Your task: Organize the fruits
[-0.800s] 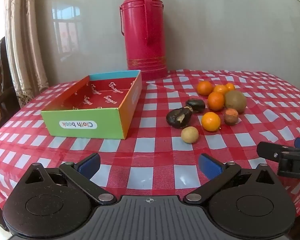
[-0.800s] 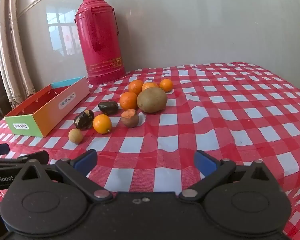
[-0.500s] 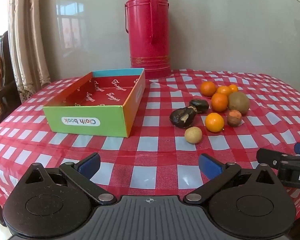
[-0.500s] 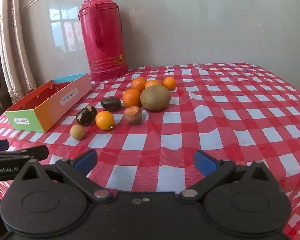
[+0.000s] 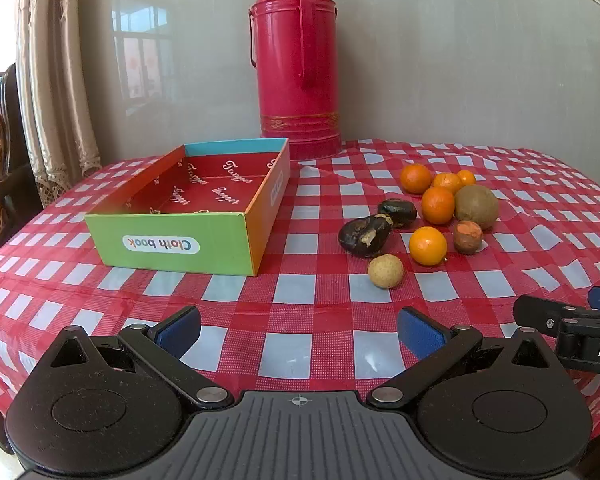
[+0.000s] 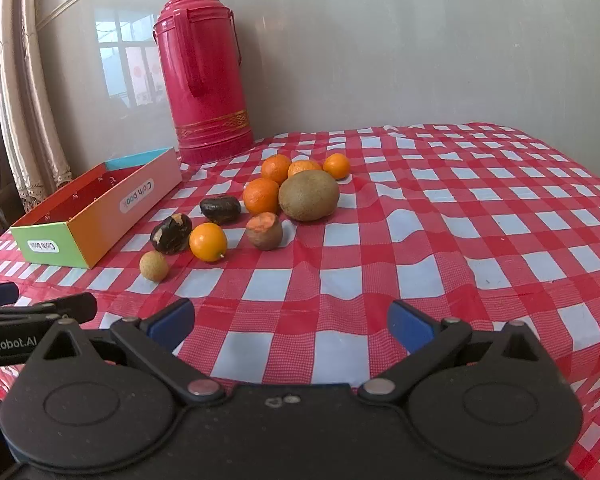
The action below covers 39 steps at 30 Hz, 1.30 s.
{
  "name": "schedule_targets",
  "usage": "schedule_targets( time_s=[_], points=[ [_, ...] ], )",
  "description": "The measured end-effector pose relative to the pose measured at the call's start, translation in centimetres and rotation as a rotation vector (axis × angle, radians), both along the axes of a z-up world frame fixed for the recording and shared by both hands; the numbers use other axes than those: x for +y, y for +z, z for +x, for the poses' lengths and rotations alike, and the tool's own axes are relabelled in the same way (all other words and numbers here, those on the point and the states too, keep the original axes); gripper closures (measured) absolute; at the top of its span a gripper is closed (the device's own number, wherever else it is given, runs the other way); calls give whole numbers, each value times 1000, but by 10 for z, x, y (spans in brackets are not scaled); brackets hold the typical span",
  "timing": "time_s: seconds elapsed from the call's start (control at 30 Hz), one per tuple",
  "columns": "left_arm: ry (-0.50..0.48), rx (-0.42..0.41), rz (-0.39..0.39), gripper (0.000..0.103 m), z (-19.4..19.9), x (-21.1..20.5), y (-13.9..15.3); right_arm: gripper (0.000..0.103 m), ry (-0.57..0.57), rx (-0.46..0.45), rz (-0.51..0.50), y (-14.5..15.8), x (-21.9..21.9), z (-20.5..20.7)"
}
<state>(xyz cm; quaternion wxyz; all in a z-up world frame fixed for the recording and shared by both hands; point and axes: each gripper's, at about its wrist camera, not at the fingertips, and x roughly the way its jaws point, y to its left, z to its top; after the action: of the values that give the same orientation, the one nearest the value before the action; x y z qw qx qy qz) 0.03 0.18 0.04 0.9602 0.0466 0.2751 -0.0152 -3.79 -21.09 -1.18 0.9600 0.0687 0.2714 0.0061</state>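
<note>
ok so both tongs are just hanging over the near edge of the table, nothing in either one. my left gripper (image 5: 299, 330) has its blue pads spread wide with only checkered tablecloth (image 5: 300, 292) between them, and the right gripper (image 6: 291, 322) is spread wide and holding nothing too. in the left wrist view i can see a bit of the right one poking in at the far right edge.

the fruits are all sitting loose on the cloth in one cluster, to the right of the box (image 5: 204, 216). the box is that open cardboard one with "cloth book" on its green end, red inside, nothing in it that i can see. closest to me is a small tan round fruit (image 5: 385, 271), then a smooth orange (image 5: 428, 245) just beside it, and a dark wrinkly fruit (image 5: 364, 237) touching a second dark one (image 5: 398, 213) behind it. there's a small brown fruit with an orange cut top (image 5: 468, 237), and the kiwi (image 5: 476, 206) right behind that, up against another orange (image 5: 438, 205). three more oranges (image 5: 447, 181) bunch up at the back.

big red thermos (image 5: 296, 56) stands by the wall, just behind the far corner of the box.
</note>
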Motion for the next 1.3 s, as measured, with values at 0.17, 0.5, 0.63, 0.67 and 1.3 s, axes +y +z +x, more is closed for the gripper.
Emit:
schedule_targets(
  time_s=[0.17, 0.5, 0.63, 0.67, 1.3],
  points=[
    [-3, -4, 3, 0, -1, 0, 1, 6, -6, -2, 2, 0, 2, 0],
    [-2, -4, -3, 0, 1, 1, 1, 6, -6, -1, 3, 0, 2, -1],
    [0, -5, -5, 0, 1, 2, 1, 6, -5, -1, 1, 0, 2, -1],
    [0, -5, -6, 0, 1, 2, 1, 6, -6, 0, 1, 0, 2, -1],
    [8, -12, -14, 0, 0, 2, 0, 6, -11, -2, 11, -1, 1, -2]
  ],
)
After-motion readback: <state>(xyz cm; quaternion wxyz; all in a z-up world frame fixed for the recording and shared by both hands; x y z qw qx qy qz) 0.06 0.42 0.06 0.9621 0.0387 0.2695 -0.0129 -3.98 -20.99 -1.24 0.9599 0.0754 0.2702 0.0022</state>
